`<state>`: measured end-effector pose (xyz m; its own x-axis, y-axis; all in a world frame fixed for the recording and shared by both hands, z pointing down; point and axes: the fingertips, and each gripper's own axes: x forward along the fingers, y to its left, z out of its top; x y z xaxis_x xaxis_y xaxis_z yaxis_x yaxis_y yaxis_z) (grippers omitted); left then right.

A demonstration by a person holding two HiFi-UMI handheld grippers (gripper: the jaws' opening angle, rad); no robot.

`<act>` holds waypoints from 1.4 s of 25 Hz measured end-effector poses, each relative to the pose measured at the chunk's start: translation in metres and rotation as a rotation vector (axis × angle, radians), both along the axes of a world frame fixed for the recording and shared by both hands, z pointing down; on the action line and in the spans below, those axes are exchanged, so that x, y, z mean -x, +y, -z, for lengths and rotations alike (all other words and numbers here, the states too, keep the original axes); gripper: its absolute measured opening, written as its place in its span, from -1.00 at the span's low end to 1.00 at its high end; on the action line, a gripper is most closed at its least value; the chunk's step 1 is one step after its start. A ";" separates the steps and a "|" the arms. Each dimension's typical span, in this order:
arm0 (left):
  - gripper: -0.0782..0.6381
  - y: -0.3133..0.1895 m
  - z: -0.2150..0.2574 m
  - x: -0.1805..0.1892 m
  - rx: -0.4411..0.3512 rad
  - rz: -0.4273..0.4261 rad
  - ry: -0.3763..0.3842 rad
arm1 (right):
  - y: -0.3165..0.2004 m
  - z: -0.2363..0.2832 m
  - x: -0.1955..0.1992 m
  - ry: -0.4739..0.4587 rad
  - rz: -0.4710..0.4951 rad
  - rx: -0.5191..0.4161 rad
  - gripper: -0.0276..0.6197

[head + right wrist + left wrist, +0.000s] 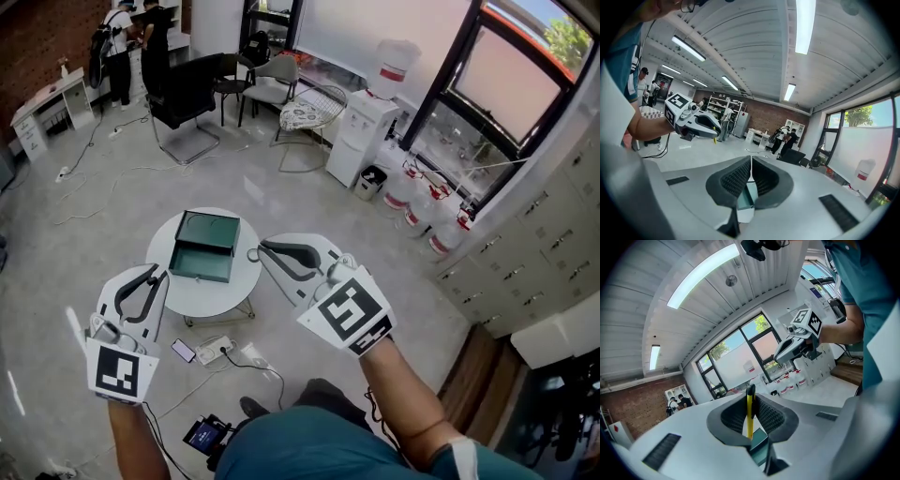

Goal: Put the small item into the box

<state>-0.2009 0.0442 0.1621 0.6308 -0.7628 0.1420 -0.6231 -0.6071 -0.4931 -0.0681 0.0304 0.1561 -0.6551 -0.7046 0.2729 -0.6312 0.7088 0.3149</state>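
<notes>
Round white pedestal table (236, 292) on grey floor. Beneath it: dark smartphone (184, 351), white power strip (217, 349), loose cables. Black office chair (187, 89) and grey armchair (274, 80) behind. White water dispenser (364, 131) near window, red-capped spare water jugs (412, 192) beside it. Grey lockers (534, 234) at right. Two people (131, 47) at far shelving.

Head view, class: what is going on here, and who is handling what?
A person holds a gripper in each hand above a small round table that carries an open green box. The left gripper is clamped on a thin yellow stick with a black tip. The right gripper is shut and empty. The stick is not yet in the box.
</notes>
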 end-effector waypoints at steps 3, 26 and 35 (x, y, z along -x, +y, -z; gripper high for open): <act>-0.61 -0.008 0.001 0.018 -0.005 0.011 0.000 | -0.013 0.004 0.018 0.007 0.010 -0.007 -0.79; -0.61 -0.167 -0.029 0.061 0.066 0.381 -0.056 | -0.230 -0.030 0.083 -0.043 0.387 0.051 -0.79; -0.61 -0.240 -0.050 0.037 0.117 0.483 -0.054 | -0.318 -0.056 0.068 -0.052 0.477 0.098 -0.79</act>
<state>-0.2382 -0.1959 0.2119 0.1991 -0.9429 0.2669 -0.8220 -0.3090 -0.4784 -0.1363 -0.2874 0.2118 -0.9131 -0.2954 0.2811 -0.2420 0.9474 0.2093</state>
